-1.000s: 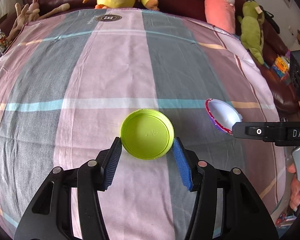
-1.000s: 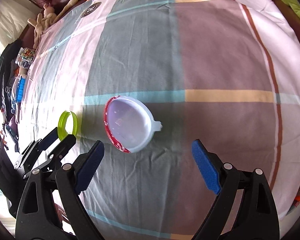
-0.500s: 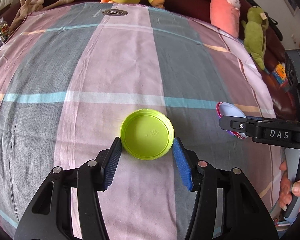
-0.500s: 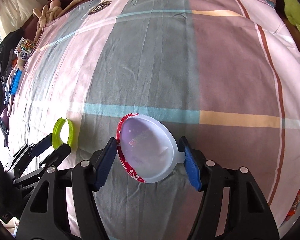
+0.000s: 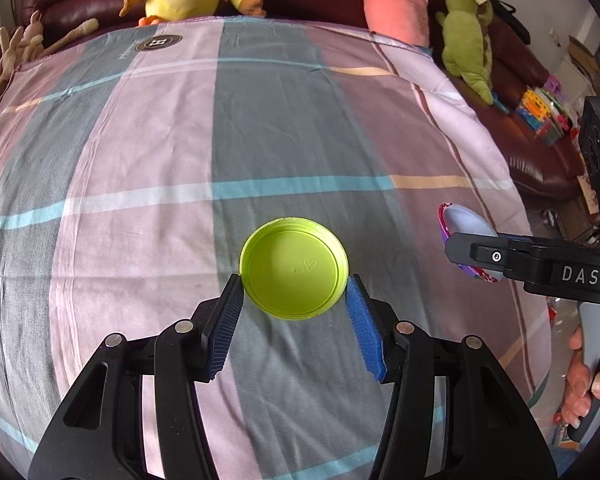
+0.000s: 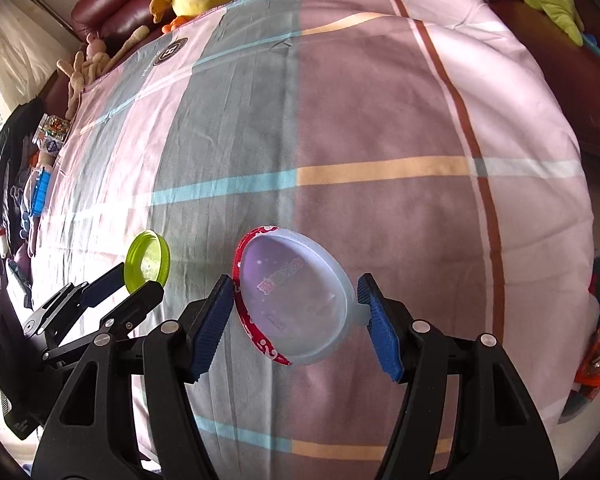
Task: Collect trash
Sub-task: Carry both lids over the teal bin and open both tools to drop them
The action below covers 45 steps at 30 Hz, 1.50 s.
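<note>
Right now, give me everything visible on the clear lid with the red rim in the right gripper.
The round translucent plastic lid with a red patterned rim has a small pull tab on its right edge and faint red print showing through its face. It looks thin and intact. It is tilted, its face turned toward the camera, clamped edge to edge by the blue-padded fingers of the right gripper, apparently raised off the striped bedsheet. In the left wrist view it shows partly behind a black finger.
</note>
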Motion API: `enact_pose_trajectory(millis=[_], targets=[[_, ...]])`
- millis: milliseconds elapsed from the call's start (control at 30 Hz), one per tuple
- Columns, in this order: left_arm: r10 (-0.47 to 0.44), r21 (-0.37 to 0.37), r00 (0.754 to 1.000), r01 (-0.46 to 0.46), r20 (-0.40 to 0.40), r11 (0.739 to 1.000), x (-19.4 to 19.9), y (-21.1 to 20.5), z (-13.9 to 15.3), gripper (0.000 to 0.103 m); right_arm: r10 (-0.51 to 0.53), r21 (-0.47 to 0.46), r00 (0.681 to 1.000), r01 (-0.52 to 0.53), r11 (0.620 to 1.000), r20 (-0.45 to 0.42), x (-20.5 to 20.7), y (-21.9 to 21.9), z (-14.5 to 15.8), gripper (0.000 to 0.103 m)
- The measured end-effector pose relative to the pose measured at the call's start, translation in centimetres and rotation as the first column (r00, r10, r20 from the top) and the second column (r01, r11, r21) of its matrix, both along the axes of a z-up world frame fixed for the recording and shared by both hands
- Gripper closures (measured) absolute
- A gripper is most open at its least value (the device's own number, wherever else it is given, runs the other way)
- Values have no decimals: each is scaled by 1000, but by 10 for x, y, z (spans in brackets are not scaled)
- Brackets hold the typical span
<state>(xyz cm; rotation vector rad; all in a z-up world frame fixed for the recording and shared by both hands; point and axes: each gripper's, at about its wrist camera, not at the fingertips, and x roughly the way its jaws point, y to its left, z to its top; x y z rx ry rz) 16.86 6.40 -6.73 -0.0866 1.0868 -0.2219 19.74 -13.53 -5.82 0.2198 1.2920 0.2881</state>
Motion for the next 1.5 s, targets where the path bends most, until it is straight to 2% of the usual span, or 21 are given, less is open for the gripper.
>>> enact_pose_trajectory(millis=[467,867,1067,1300,1500], targets=[[-141,42,989,140,40,989,-32,-83,29,49,-166,95,985,162,982,44,-62,-101,21,41],[-249,92,968,244,39,965,-48,-160,41,49,-287,158,955,273,949,74,-102,-177,21,41],[-312,109,950,309,17,945,-52,-204,37,49,-347,149,932,330,932,103,-121,-219,21,41],[-390,140,921,387,-3,911,-57,-253,32,49,-439,166,893,421,892,97,-143,-272,12,41],[-428,149,904,425,-14,893,-57,-286,29,49,-491,171,867,474,864,80,-158,-308,1,41]])
